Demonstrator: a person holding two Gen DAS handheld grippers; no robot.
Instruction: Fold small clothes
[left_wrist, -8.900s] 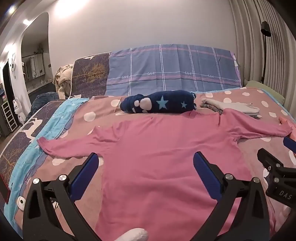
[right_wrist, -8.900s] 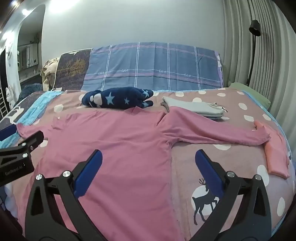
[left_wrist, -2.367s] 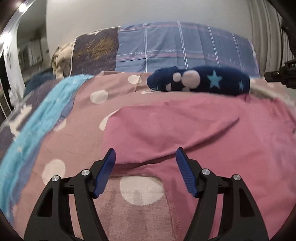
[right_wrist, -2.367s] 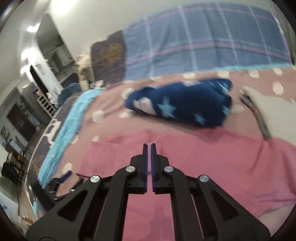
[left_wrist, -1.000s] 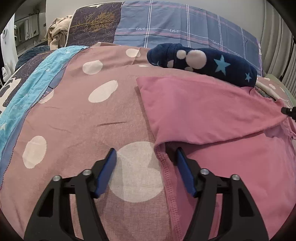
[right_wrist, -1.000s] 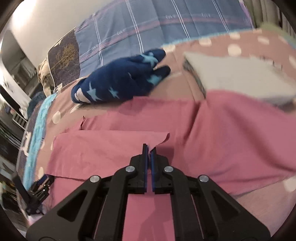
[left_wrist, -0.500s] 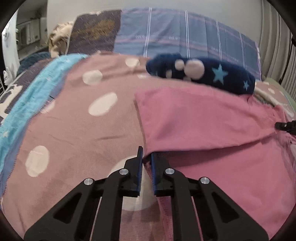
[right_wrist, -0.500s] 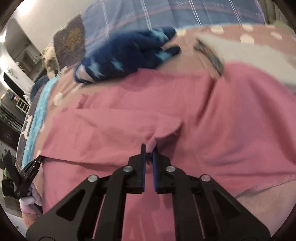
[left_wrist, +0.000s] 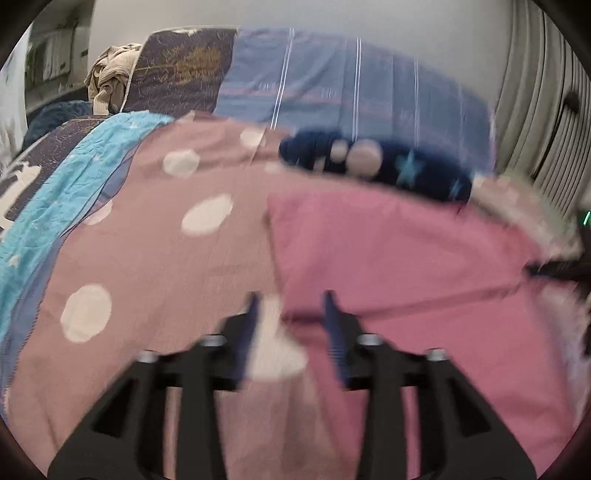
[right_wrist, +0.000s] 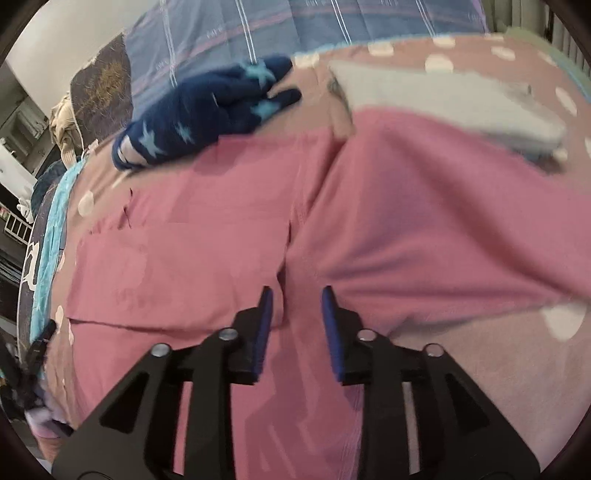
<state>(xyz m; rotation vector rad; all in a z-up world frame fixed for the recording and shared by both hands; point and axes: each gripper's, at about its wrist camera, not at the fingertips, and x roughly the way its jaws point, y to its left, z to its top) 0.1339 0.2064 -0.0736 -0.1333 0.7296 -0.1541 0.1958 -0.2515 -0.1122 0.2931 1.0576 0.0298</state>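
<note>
While blurred, no legible writing on pillowcase (left_wrist: 332, 92)

Motion blur smears most of the left wrist view: the left gripper (left_wrist: 290, 314), the navy star-print garment (left_wrist: 376, 166) and the far hem of the pink shirt (left_wrist: 406, 258) lack sharp edges. The right gripper (left_wrist: 554, 271) enters only as a dark streak at that view's right edge. In the right wrist view, the grey folded garment (right_wrist: 443, 99) is blurred and the shirt's right sleeve is cut off by the frame.
</note>
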